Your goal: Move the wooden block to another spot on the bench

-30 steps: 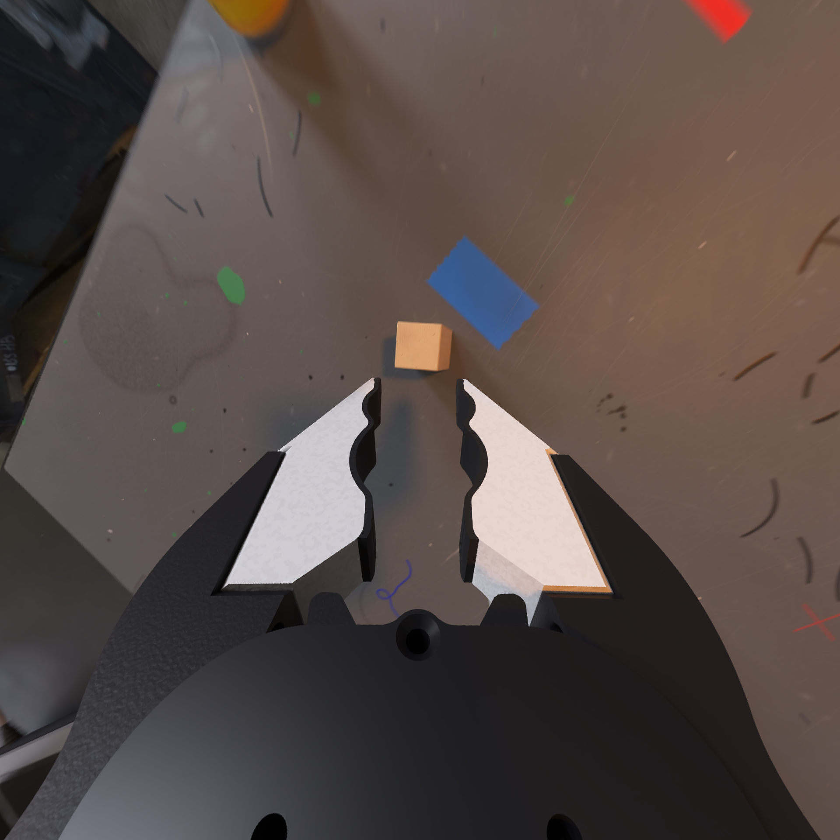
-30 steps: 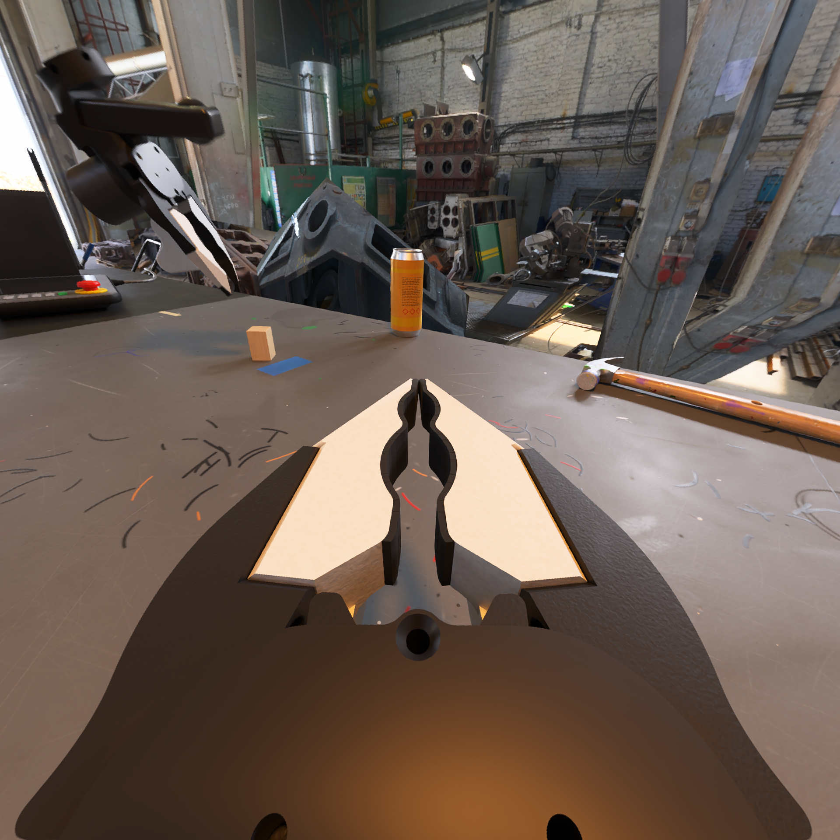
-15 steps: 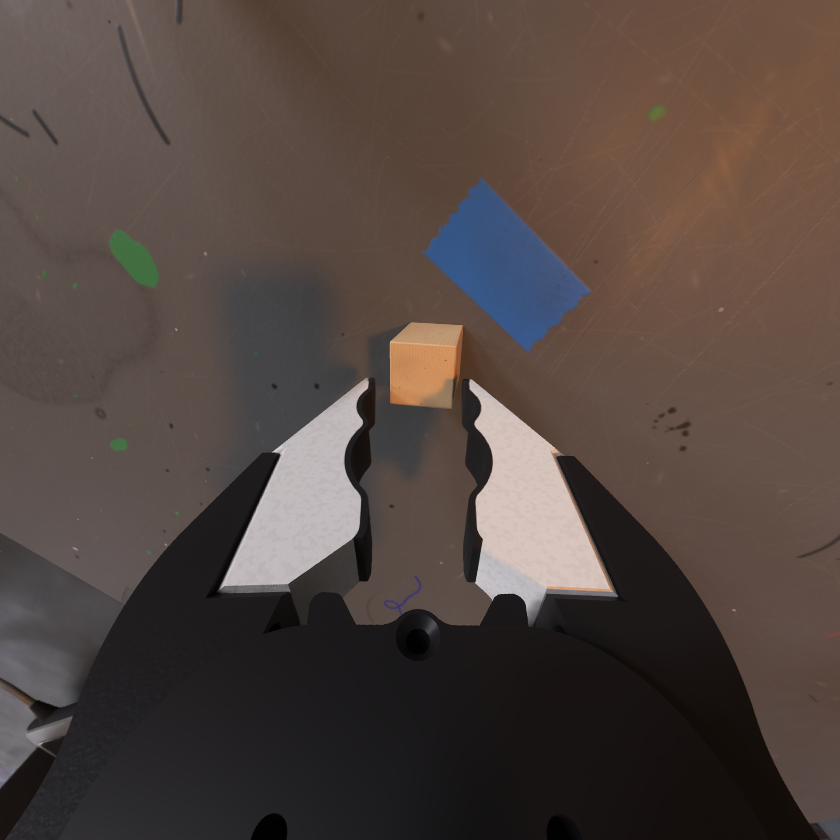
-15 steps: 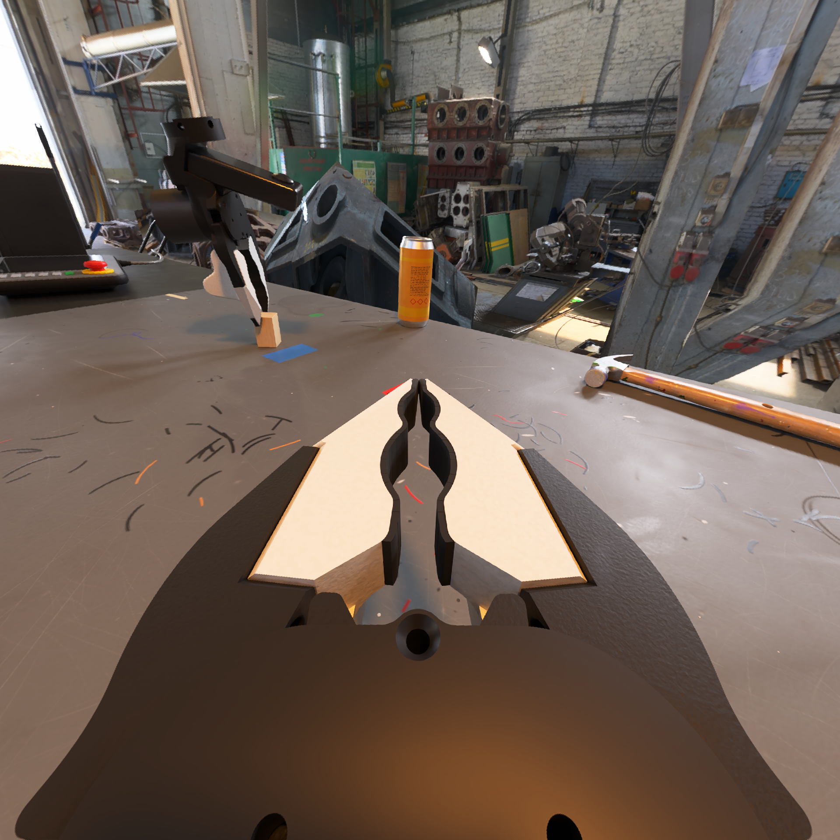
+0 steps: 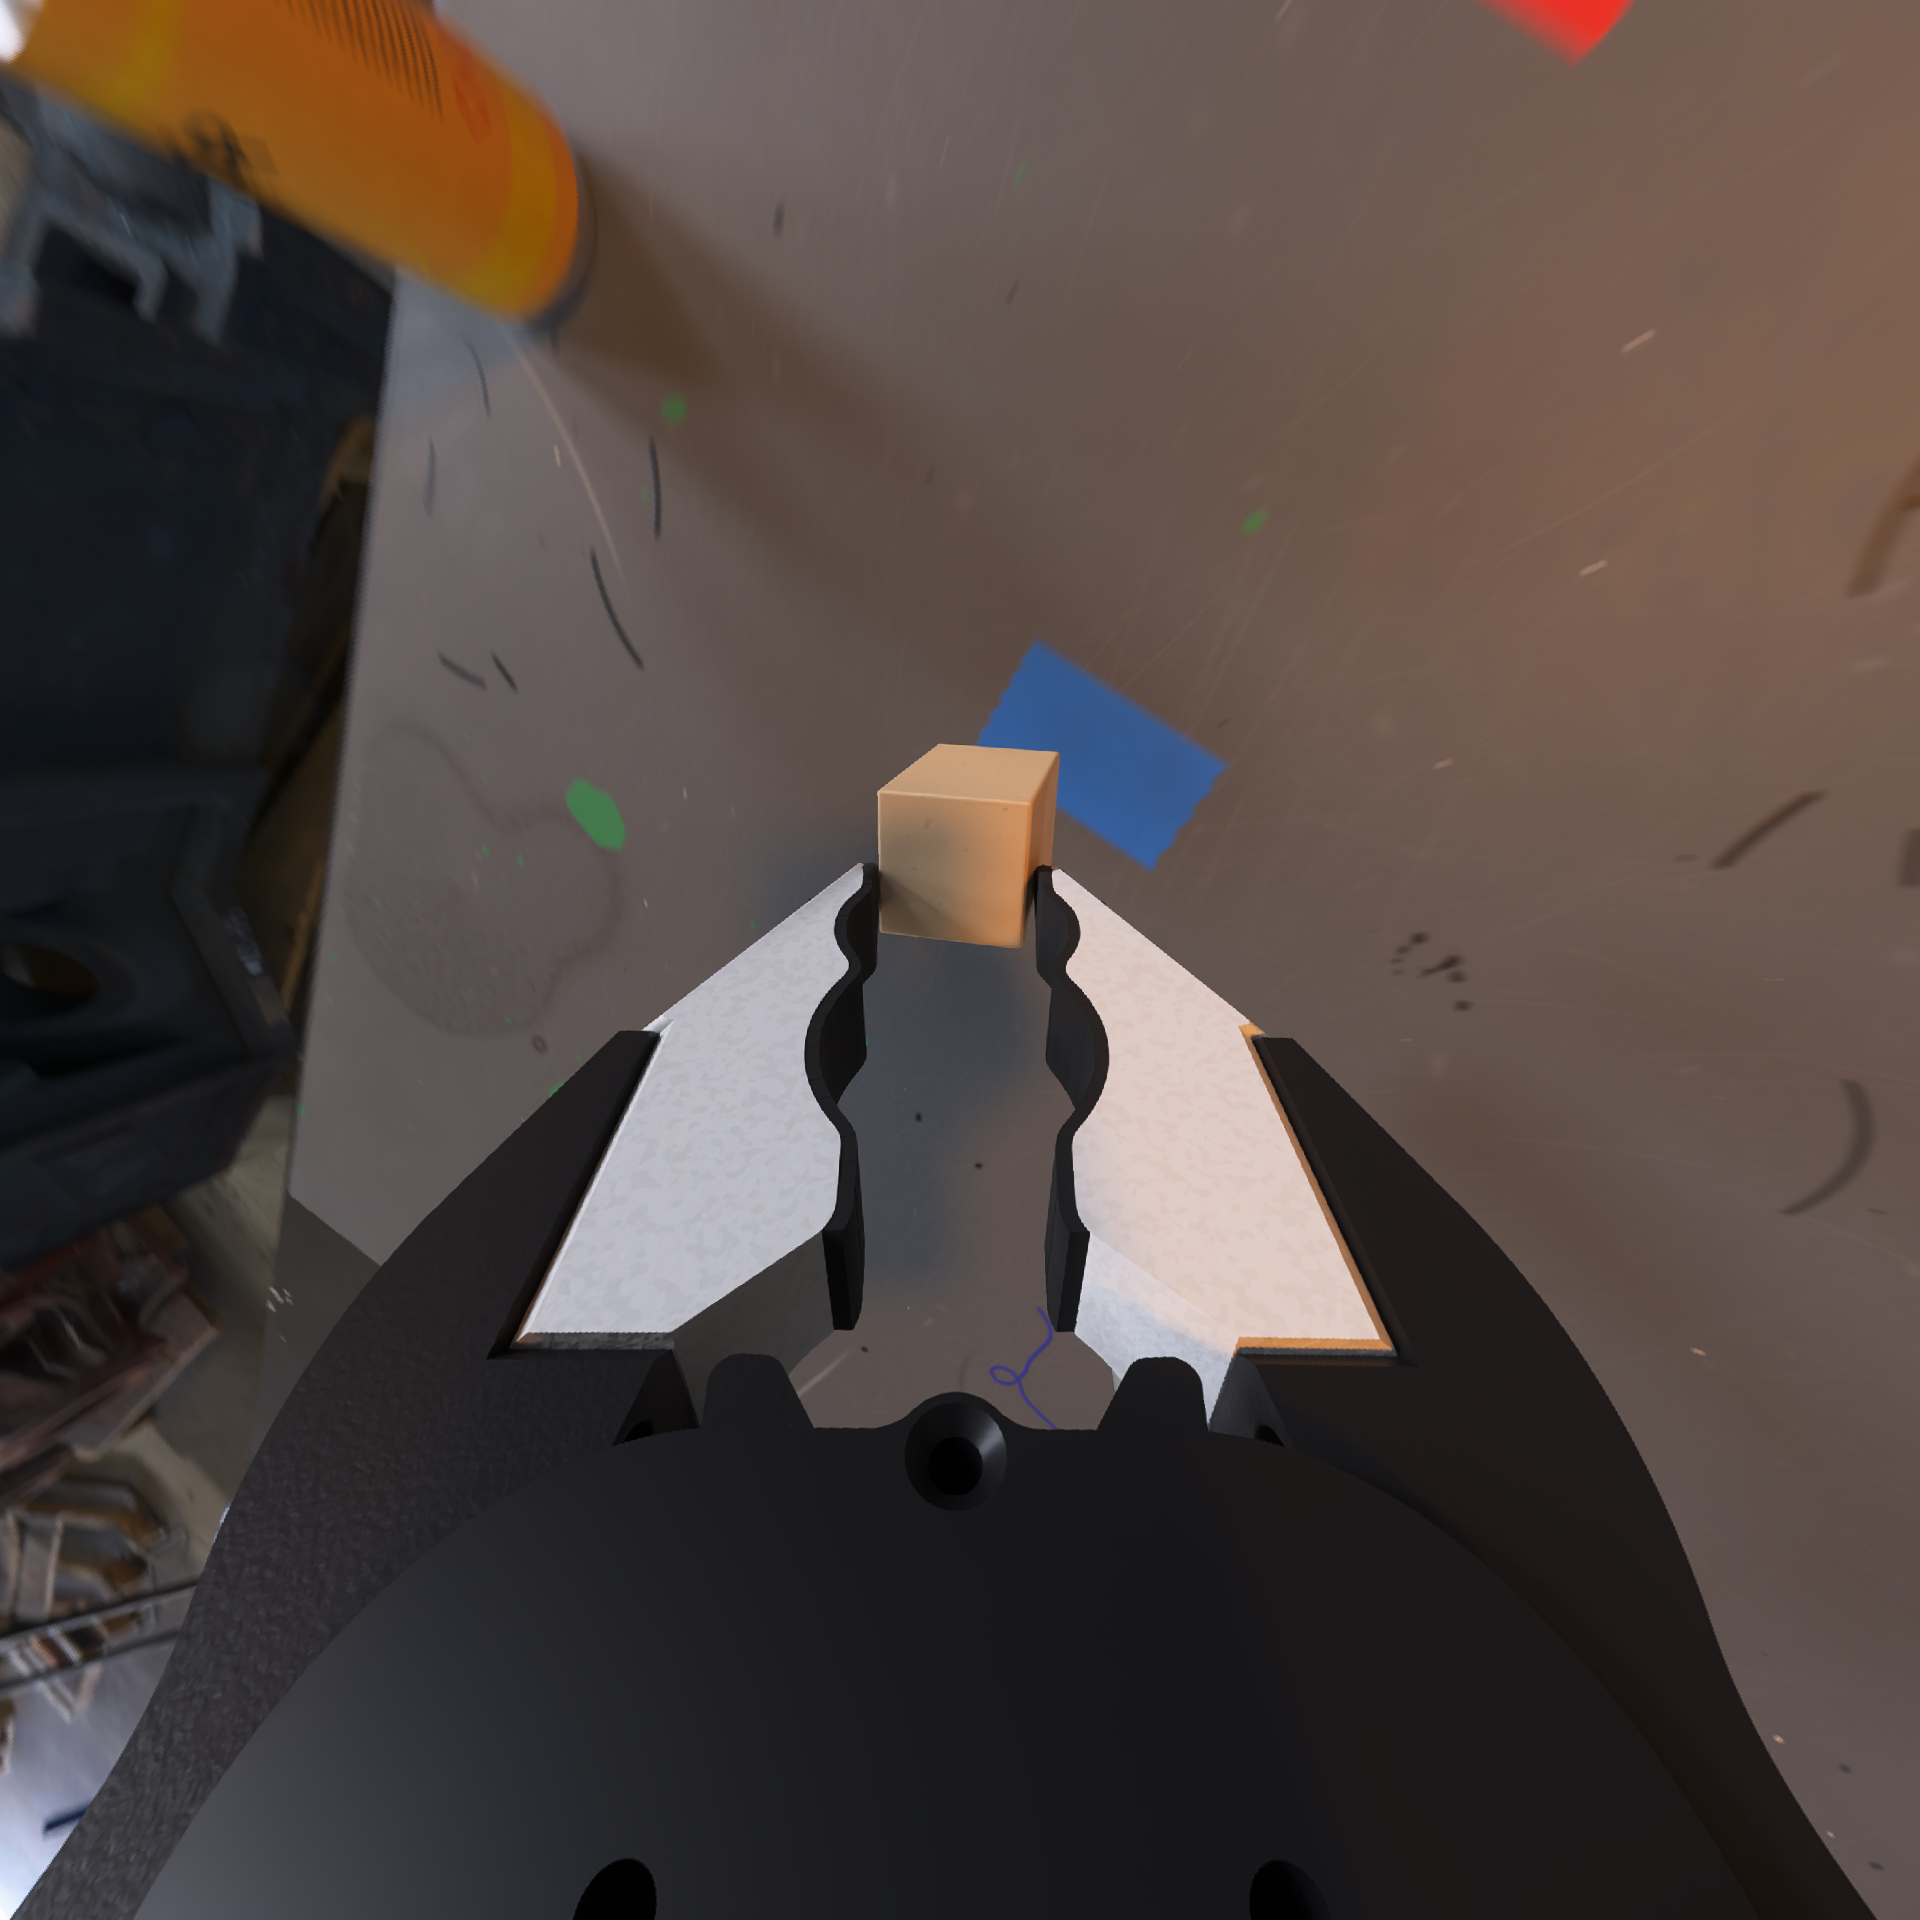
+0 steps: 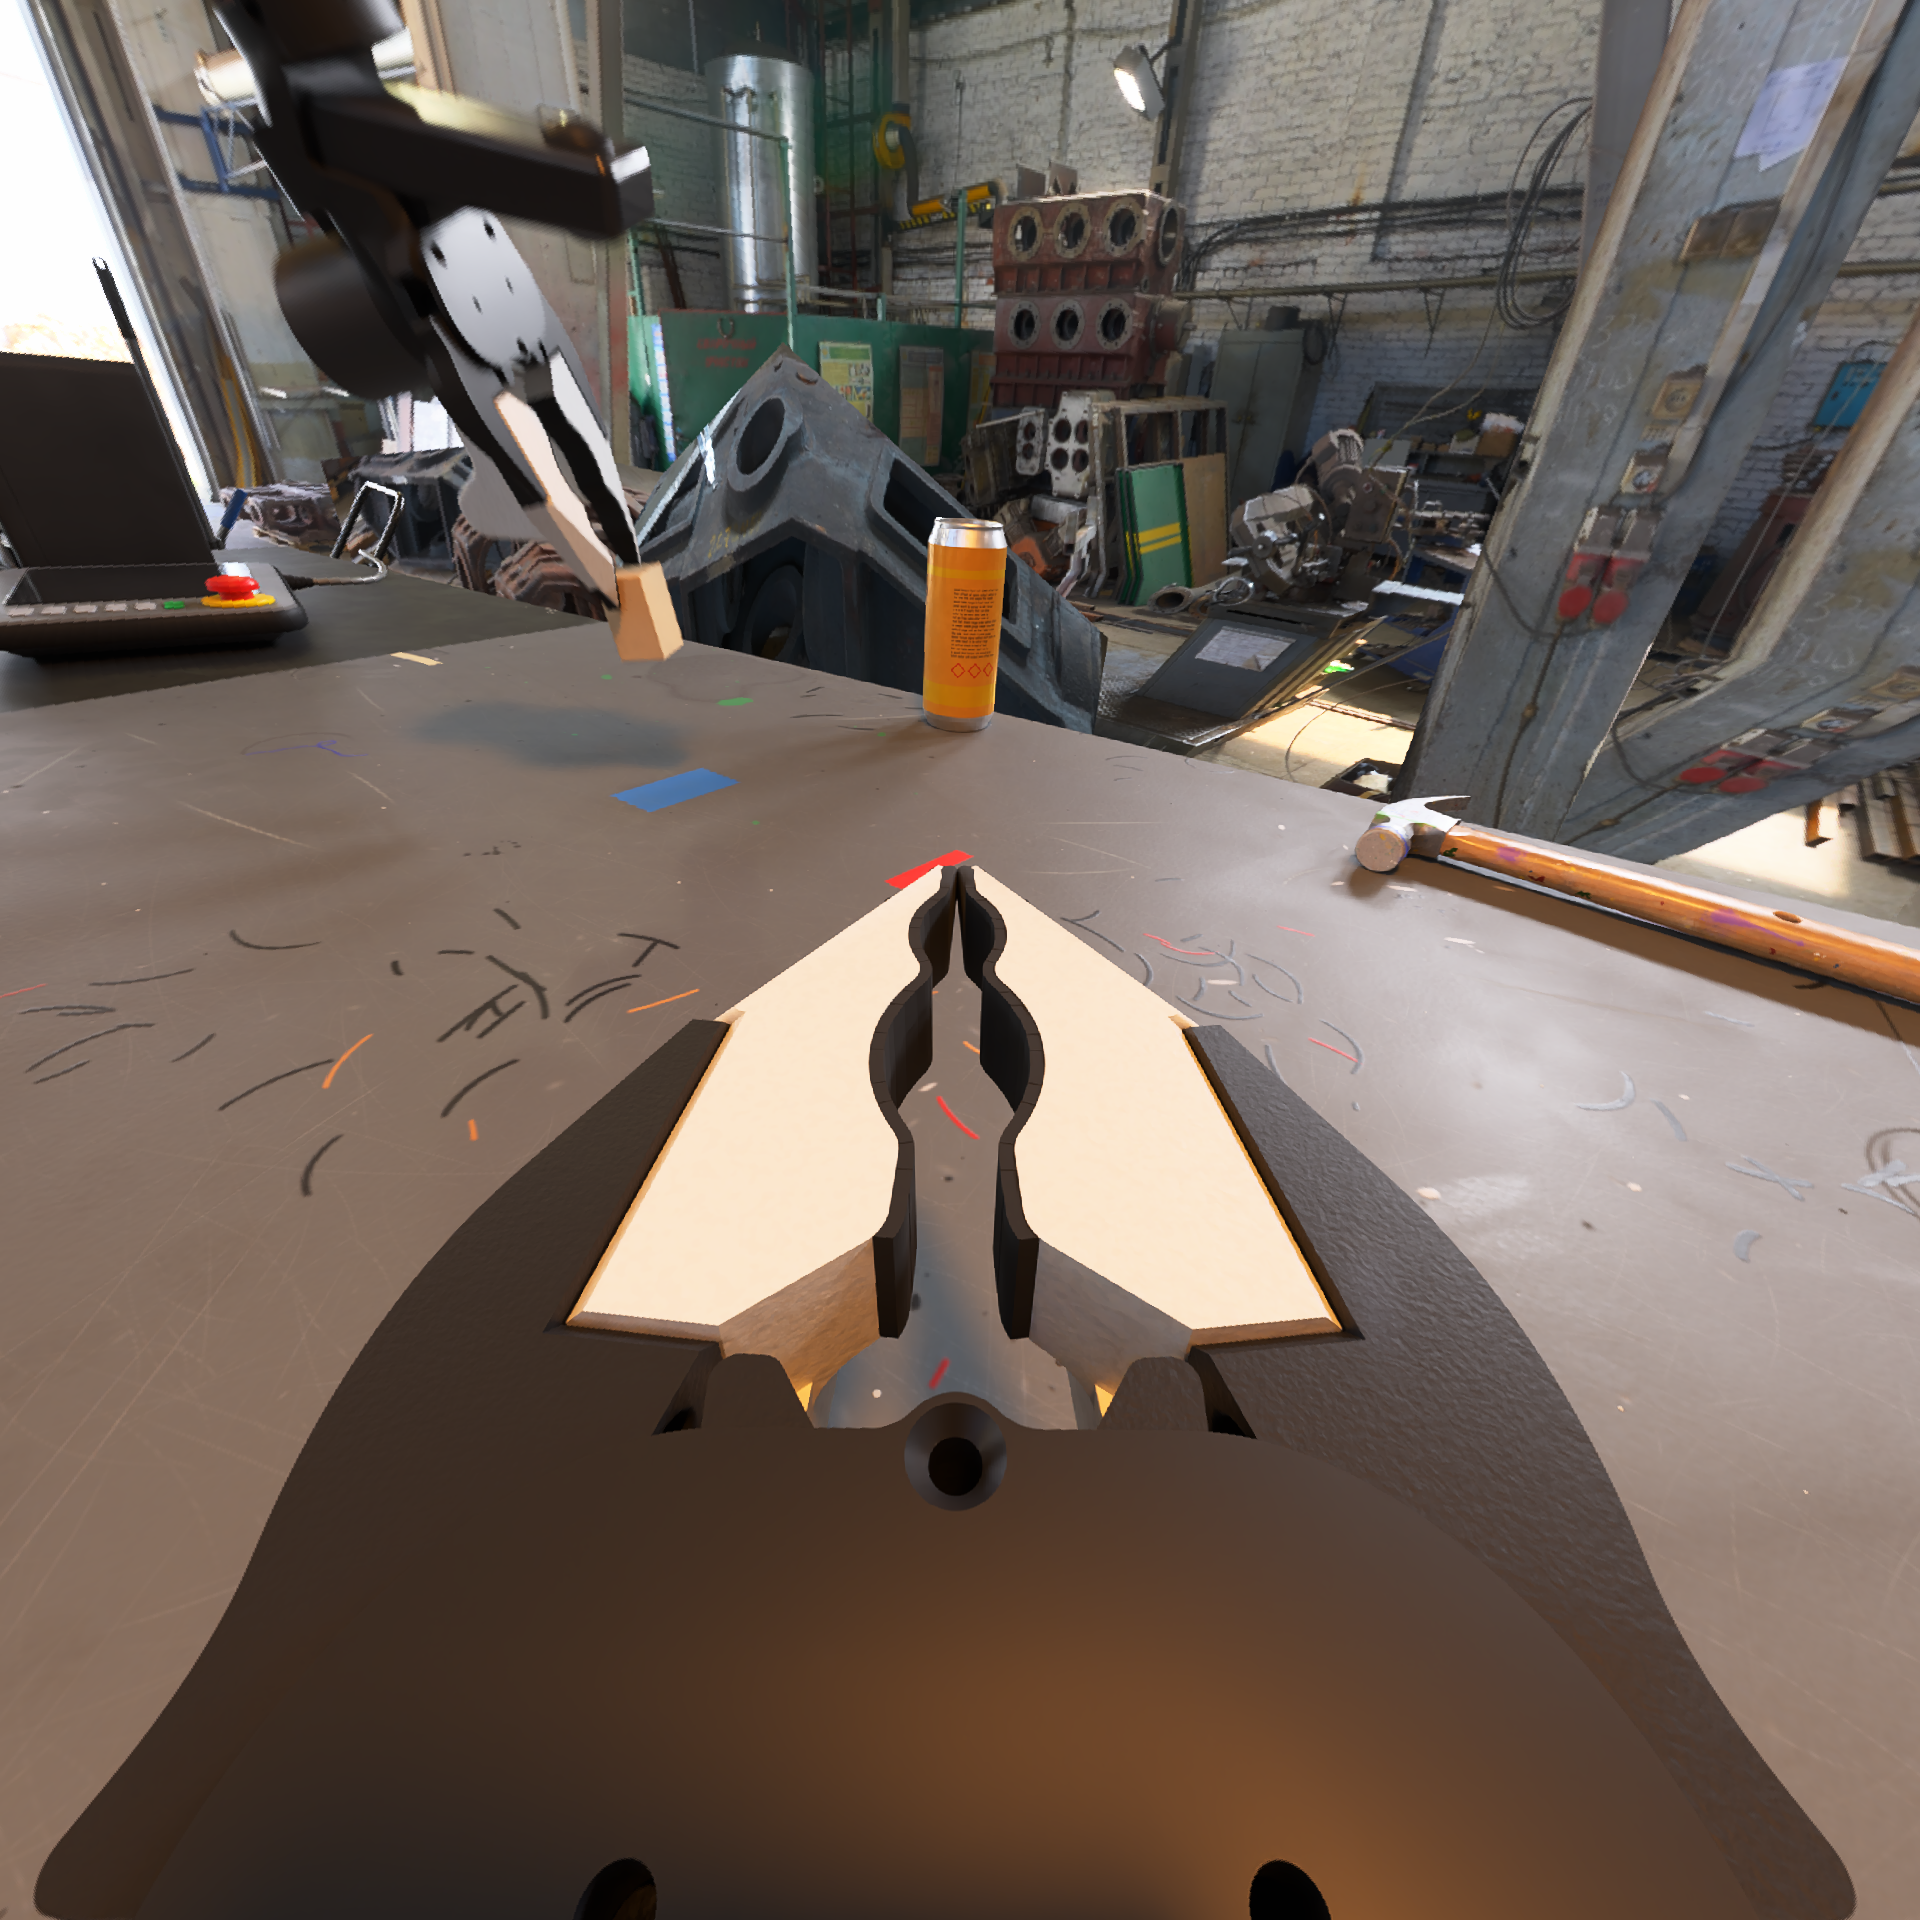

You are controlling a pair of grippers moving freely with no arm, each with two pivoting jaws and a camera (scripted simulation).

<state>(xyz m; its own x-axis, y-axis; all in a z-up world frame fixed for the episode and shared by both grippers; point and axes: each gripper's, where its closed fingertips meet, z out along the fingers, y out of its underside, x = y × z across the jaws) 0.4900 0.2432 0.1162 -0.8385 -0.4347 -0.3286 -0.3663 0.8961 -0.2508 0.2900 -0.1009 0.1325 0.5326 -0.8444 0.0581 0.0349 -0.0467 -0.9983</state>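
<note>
Holding: the left claw (image 5: 956,883) pinches the wooden block (image 5: 961,844) between its two tips.
Left claw grip: its fingers (image 5: 727,1122) press on both sides of the block, with a block-wide gap between them.
Block place: the block is up in the air, off the bench (image 5: 1351,416), and it is tilted in the right wrist view (image 6: 646,613).
Under the block: a dark shadow (image 6: 551,732) lies on the bench below the claw.
Just past the tips: a blue patch (image 5: 1112,753) lies flat on the bench, a little to the right of the block.
Left of the tips: a green spot (image 5: 595,814) sits on the bench.
Far ahead, left: an orange can (image 5: 343,135) looks blurry at the top corner.
Far ahead, right: a red patch (image 5: 1558,21) shows at the top edge.
Right claw: the right claw (image 6: 956,883) is closed, tips almost touching, holding nothing, low over the bench.
Just past its tips: the red patch (image 6: 928,868) peeks out.
Off to its right: a hammer (image 6: 1621,883) lies near the bench edge.
Ahead of it: the orange can (image 6: 964,623) stands upright at the far edge.
</note>
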